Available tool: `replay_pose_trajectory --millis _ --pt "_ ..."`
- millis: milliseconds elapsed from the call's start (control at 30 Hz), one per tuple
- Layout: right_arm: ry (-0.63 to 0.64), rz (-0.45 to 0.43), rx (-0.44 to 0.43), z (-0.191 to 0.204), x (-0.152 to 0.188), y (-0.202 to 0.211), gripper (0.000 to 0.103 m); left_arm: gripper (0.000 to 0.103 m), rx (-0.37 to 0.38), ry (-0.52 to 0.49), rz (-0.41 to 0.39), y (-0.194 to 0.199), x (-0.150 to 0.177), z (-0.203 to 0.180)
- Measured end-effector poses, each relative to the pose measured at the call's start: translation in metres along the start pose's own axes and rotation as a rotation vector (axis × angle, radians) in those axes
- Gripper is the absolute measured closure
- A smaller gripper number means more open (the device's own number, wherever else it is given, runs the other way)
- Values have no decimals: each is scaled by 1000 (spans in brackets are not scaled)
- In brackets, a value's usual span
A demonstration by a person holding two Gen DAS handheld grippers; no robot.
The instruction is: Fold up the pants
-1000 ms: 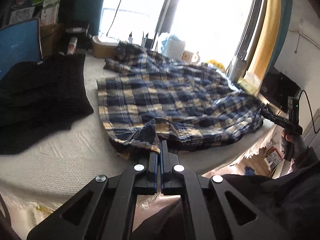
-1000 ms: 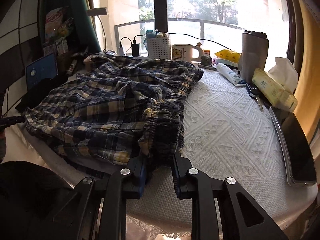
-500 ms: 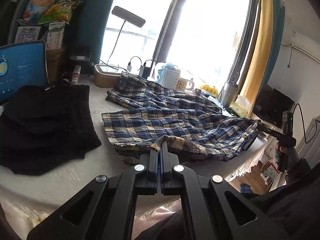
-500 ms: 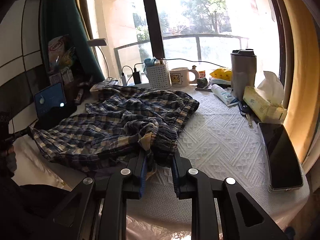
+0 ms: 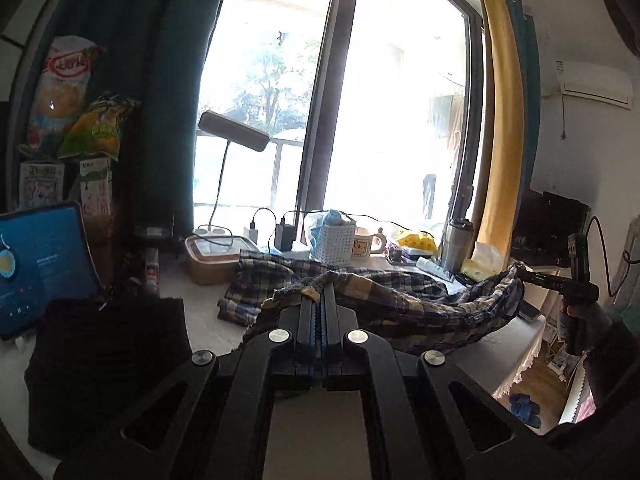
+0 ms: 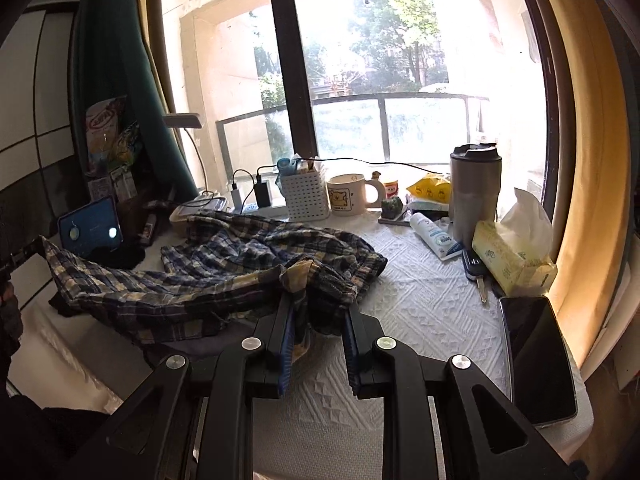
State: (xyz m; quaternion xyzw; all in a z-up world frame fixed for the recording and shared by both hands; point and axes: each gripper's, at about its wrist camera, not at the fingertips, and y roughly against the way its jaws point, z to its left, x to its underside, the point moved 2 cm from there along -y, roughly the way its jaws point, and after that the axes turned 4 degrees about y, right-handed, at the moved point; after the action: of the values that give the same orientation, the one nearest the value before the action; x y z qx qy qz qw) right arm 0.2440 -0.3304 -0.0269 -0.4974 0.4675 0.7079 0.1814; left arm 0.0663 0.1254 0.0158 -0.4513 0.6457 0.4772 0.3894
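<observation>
The blue and yellow plaid pants (image 5: 384, 296) are held up off the white textured tablecloth (image 6: 424, 304), stretched between both grippers. My left gripper (image 5: 319, 292) is shut on one edge of the fabric. My right gripper (image 6: 316, 300) is shut on the gathered waistband (image 6: 312, 276); it also shows far right in the left wrist view (image 5: 524, 274). The far part of the pants (image 6: 256, 244) still lies on the table.
A black cloth (image 5: 104, 352) and a blue tablet (image 5: 40, 264) lie at the left. At the back stand a white basket (image 6: 306, 194), a mug (image 6: 350, 194), a steel tumbler (image 6: 476, 192) and a tissue box (image 6: 508, 260). A phone (image 6: 536, 356) lies at the right edge.
Both grippers have risen with the pants, lifting the near edge off the table. The fabric now hangs stretched between them rather than lying flat.
</observation>
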Motion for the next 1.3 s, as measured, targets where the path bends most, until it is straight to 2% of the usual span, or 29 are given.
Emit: replay_pose_trajectory --millis 300,700,867,1167,1300 --pt "-64 4 60 -22 -37 -43 81 103 -7 -37 -38 -72 -55 22" --pt "-130 60 111 -56 -68 -102 81 103 21 -52 3 -176 -96 38" --pt "-153 96 120 -73 -77 -136 81 103 22 -52 35 -222 -101 47" --pt "-173 191 140 -102 -85 -214 81 103 5 7 127 -302 -89 81" --pt "-165 236 157 -109 -85 -248 81 102 -15 -3 213 -330 -81 83"
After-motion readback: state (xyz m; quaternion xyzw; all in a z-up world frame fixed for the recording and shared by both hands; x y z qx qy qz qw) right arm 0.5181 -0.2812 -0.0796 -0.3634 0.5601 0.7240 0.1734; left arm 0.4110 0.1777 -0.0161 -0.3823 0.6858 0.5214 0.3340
